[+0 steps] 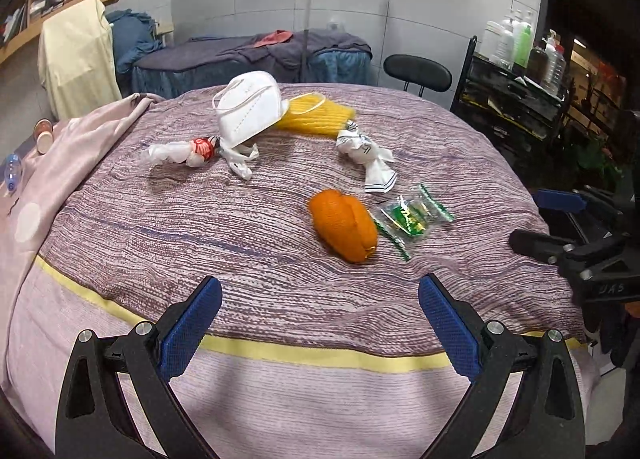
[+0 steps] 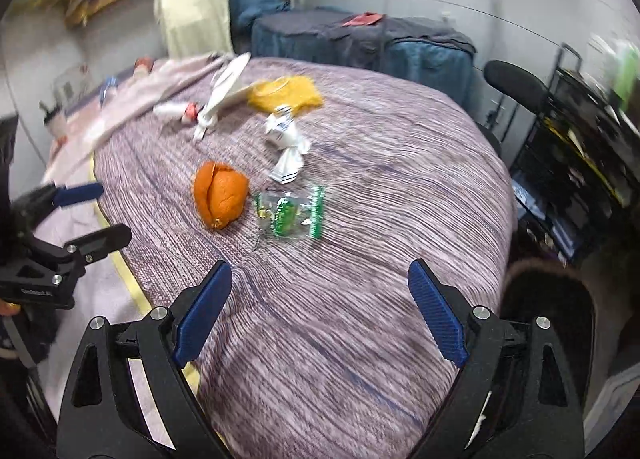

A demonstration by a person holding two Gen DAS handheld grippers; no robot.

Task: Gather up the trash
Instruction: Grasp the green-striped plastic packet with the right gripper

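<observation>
Hovering wide open and empty, both grippers, left [image 1: 320, 335] and right [image 2: 320, 311], face the bed [image 1: 256, 243]; the green wrapper [image 2: 290, 213] beside the orange peel [image 2: 219, 195] looks light, crinkly, slippery—pinch its edge.

The right wrist view is smeared, so the print on the green wrapper [image 2: 291, 213] cannot be read. The mask [image 2: 226, 87] hides part of the yellow net [image 2: 288, 93]. The right tool [image 1: 560, 219] is cut off by the left view's edge.
</observation>
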